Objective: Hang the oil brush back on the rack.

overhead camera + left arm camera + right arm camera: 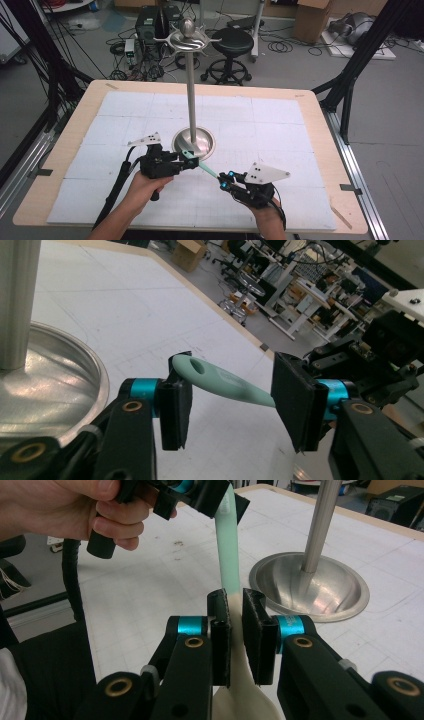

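We have the mint-green plastic utensil with a hole in its handle end (204, 167) lifted off the table (310, 107), stretched between our two claws just in front of the round base of the tall polished metal hanging stand (192, 100). Our right claw (223, 181) is pressed together on the utensil's pale wide end, as the right gripper view shows, with the pads pinching the neck of the utensil (228, 562). Our left claw (190, 161) stands spread around the holed end: in the left gripper view one pad sits just beside the utensil (220, 382) while the other is clearly apart, so nothing is pinched there yet.

We judge the pick-up done and a hand-over between claws in progress. Left to do, as far as we can tell: close the left claw on the handle, release the right, then lift the utensil and slip its hole over one of the hooks at the stand's top.
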`<action>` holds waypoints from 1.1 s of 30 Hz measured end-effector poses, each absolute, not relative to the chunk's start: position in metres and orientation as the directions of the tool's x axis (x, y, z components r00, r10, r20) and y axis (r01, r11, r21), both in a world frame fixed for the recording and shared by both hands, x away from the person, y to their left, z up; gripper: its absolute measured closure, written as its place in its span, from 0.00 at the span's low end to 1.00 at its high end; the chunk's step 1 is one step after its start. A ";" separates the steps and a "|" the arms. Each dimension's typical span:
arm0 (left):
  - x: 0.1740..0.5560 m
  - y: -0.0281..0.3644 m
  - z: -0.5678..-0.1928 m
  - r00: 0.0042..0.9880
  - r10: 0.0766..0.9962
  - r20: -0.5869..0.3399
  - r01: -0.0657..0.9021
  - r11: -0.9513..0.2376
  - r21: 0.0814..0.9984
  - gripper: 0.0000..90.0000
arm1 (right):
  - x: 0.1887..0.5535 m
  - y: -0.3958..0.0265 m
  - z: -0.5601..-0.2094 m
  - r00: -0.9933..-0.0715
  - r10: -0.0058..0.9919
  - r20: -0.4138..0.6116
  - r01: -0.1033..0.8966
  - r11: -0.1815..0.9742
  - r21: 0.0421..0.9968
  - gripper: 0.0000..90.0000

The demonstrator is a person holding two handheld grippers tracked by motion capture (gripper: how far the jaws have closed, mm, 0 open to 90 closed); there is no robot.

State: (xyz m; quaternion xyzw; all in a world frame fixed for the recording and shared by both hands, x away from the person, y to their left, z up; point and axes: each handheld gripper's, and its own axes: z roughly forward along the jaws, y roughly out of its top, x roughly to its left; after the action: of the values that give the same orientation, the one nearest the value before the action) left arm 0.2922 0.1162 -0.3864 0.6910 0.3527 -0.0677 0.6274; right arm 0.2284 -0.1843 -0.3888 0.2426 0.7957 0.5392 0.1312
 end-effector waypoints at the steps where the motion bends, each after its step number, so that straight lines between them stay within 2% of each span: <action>1: 0.293 0.116 -0.386 0.735 0.402 -0.546 0.579 0.046 0.814 0.60 | 0.228 -0.184 -0.389 -0.847 0.529 0.052 0.245 0.301 0.922 0.91; 13: 0.291 0.112 -0.384 0.722 0.330 -0.608 0.606 0.122 0.786 0.75 | 0.227 -0.184 -0.389 -0.844 0.535 0.034 0.234 0.311 0.921 0.91; 19: 0.290 0.114 -0.381 0.731 0.321 -0.602 0.591 0.143 0.794 0.84 | 0.226 -0.181 -0.387 -0.848 0.530 0.025 0.221 0.311 0.924 0.91; 33: 0.284 0.115 -0.369 0.750 0.256 -0.610 0.582 0.181 0.793 0.92 | 0.225 -0.174 -0.383 -0.855 0.519 0.014 0.206 0.315 0.926 0.91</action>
State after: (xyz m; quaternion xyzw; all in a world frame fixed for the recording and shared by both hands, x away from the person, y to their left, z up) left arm 0.2839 0.1153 -0.3690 0.6291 0.3332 -0.1179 0.6923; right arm 0.2246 -0.1743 -0.3827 0.2272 0.7979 0.5393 0.1449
